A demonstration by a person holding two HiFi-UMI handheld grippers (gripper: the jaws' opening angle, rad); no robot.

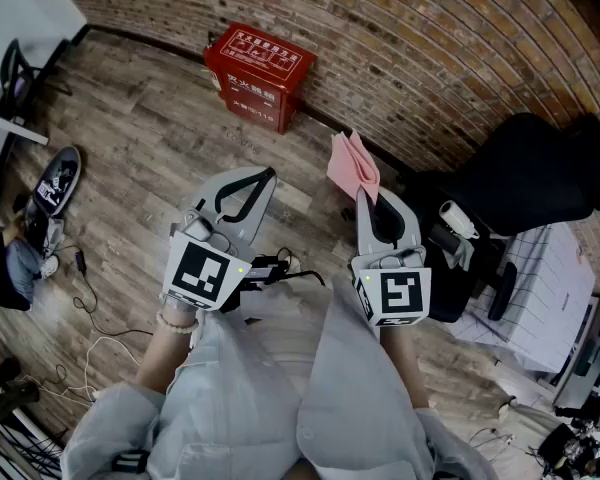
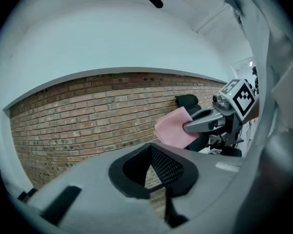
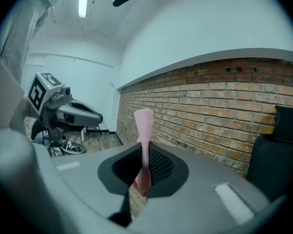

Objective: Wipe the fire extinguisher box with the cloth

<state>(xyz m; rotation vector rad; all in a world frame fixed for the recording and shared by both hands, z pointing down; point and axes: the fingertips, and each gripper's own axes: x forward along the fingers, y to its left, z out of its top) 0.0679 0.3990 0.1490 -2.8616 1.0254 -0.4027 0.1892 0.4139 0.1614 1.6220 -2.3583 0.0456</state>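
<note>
Red fire extinguisher box [image 1: 258, 75] stands on the floor [image 1: 150, 138] by the brick wall [image 1: 400, 58], top centre, its white lettering too small to read; my left hand-held gripper [image 1: 263, 180] is closed, empty, while my right hand-held gripper [image 1: 364, 200] pinches the pink cloth [image 1: 352, 161] upright, ready, I judge, for wiping.

Wore a loose, pale grey, long-sleeved shirt [image 1: 280, 388] and what looked like a beaded bracelet [image 1: 177, 321]. Had a light grey left gripper [image 1: 266, 177] and right gripper [image 1: 364, 194], black inside the jaws, each capped by a black-and-white marker cube [image 1: 200, 271].
</note>
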